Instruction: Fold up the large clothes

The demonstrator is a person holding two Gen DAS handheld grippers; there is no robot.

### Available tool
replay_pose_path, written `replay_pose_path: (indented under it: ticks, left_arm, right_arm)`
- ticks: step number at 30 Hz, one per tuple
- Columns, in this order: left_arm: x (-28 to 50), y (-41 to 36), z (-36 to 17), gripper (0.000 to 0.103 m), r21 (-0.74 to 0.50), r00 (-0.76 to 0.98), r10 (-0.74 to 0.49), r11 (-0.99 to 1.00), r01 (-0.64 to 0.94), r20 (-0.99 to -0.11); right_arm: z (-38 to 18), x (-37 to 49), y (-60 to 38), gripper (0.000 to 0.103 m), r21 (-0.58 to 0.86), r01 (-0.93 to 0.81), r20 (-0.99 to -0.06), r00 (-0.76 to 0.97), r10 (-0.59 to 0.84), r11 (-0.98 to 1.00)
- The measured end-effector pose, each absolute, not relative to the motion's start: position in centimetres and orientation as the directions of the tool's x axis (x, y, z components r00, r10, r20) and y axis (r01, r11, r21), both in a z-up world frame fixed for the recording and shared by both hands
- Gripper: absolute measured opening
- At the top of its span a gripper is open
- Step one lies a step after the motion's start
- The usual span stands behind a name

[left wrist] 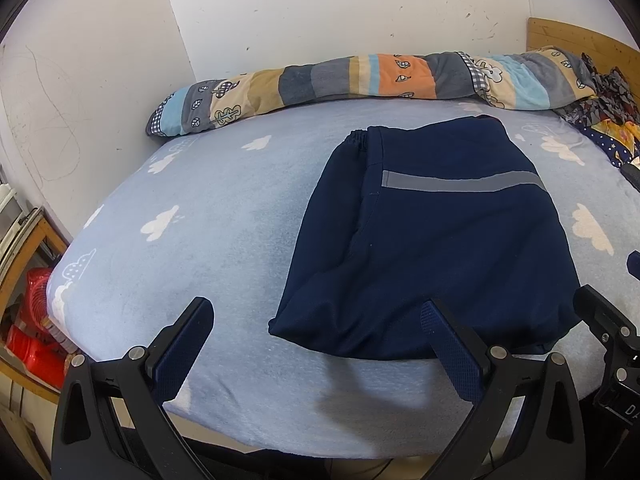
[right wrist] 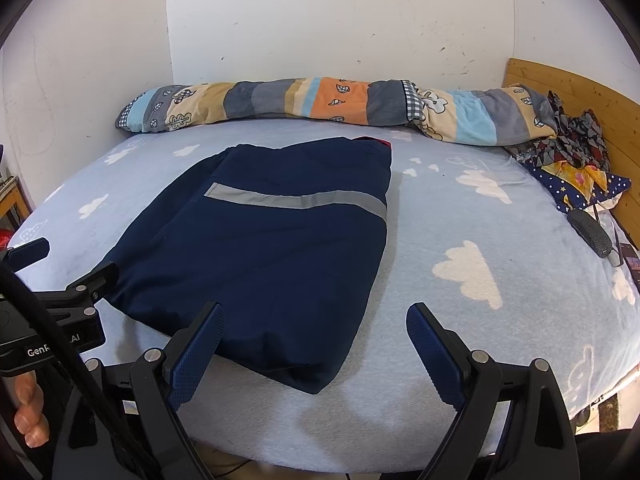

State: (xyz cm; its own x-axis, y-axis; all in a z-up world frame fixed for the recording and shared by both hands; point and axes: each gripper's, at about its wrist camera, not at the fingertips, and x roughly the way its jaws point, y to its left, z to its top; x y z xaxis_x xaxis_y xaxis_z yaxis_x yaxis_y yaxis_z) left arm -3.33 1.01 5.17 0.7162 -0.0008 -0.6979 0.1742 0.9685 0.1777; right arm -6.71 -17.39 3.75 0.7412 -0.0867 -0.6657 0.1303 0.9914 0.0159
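The navy garment [right wrist: 272, 256] lies folded flat on the bed [right wrist: 460, 320] near its front edge. Left tool [left wrist: 316, 344] and right tool [right wrist: 316, 340] hover spread wide, holding nothing, apparently released.

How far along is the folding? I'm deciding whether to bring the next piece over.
Mostly done, it seems. The navy garment lies folded into a compact rectangle on the cloud-print bedsheet, its grey stripe on top. Nothing is in hand: the left hand-held gripper and right hand-held gripper are both open at its near edge. What's left may be a final fold or tidying.
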Motion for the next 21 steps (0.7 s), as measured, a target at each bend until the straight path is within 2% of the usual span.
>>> replay_pose_path:
  ticks: [21]
  left_arm:
    - [-3.29,1.22,4.88,0.103,0.173,0.714,0.008,0.972,0.158,-0.700]
  right_arm:
    - [3.06,-6.45,-17.38,0.095,-0.007,0.126,-0.690,0.717,-0.096,0.992]
